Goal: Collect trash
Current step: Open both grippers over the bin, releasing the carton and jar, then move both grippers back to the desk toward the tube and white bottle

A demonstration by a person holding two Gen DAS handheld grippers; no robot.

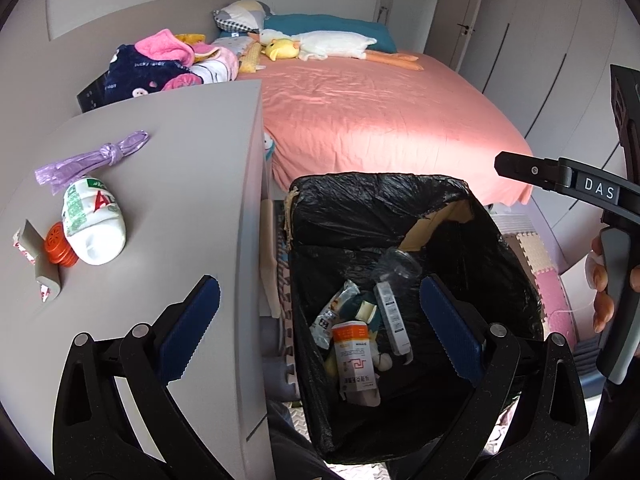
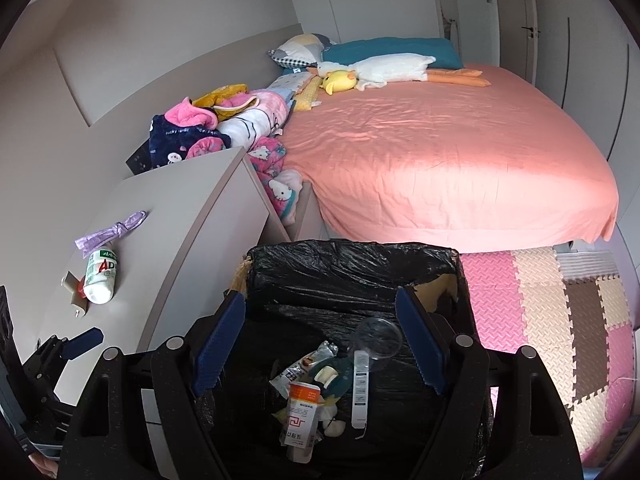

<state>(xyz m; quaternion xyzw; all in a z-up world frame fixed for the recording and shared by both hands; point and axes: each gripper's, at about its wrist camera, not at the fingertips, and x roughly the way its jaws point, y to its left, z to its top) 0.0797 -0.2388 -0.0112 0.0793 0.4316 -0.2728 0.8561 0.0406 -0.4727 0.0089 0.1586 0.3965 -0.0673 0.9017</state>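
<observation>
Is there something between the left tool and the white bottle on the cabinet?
Nothing visible. The left tool is open, and only bare cabinet top lies between it and the white bottle. The orange cap lies against the bottle's far side.

Bottle (image 1: 94,220) lies on the cabinet (image 1: 180,168) — bin (image 1: 380,200) to its right, bed (image 1: 380,120) behind.

Toppled white bottle (image 1: 94,222) beside bin (image 1: 496,240)
</observation>
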